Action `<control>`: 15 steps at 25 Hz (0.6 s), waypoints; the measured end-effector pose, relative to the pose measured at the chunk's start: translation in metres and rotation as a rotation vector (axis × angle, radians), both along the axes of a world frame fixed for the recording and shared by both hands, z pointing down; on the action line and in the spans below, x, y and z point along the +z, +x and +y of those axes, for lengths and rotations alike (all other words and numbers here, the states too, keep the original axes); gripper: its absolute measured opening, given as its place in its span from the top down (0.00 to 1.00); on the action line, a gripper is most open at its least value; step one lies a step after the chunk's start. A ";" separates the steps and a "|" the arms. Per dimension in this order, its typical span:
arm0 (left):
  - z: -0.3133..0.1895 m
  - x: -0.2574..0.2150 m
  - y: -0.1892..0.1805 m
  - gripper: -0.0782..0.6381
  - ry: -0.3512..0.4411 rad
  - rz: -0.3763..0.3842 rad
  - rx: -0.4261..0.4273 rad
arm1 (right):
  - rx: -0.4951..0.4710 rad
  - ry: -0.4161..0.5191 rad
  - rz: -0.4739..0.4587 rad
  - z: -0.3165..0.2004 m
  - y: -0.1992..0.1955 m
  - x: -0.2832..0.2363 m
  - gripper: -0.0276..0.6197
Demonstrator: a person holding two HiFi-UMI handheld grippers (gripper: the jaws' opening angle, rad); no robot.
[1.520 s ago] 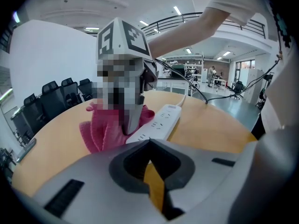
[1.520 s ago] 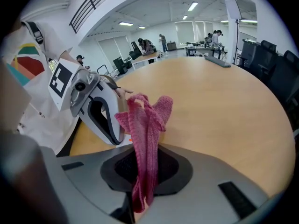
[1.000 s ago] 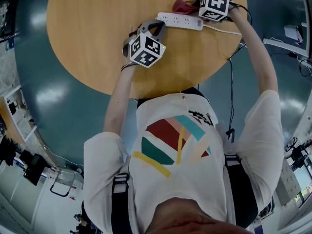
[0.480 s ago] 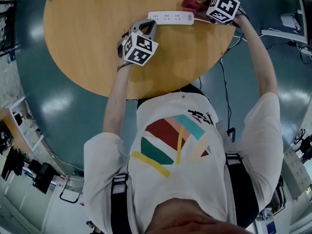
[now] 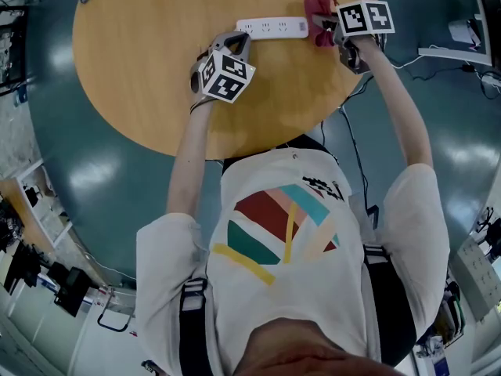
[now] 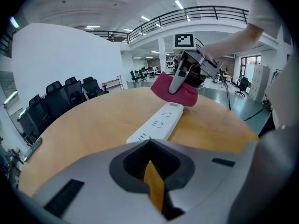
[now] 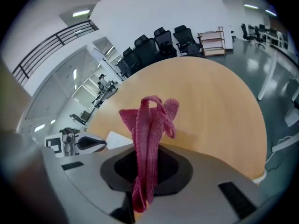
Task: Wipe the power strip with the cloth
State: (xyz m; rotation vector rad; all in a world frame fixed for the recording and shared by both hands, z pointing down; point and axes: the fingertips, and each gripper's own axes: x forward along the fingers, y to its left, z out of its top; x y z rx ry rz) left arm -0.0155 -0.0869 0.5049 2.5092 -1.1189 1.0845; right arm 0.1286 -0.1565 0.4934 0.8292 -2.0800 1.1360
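The right gripper (image 5: 332, 28) is clamping the pink cloth (image 5: 318, 6) by the power strip (image 5: 272, 27); the left gripper (image 5: 233, 45) is sitting closed, empty.

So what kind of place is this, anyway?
Probably a big open office or lab hall: rows of black office chairs, a railed upper gallery overhead, and a round wooden table as the work surface.

Bright, even overhead lighting; ceiling strips glare on the floor (image 5: 94, 171). Strong fisheye bending at edges; shadows soft.
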 end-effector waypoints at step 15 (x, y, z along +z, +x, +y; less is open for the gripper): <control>-0.001 0.012 -0.001 0.84 0.003 -0.004 -0.058 | 0.244 -0.050 -0.191 0.065 0.003 0.024 0.90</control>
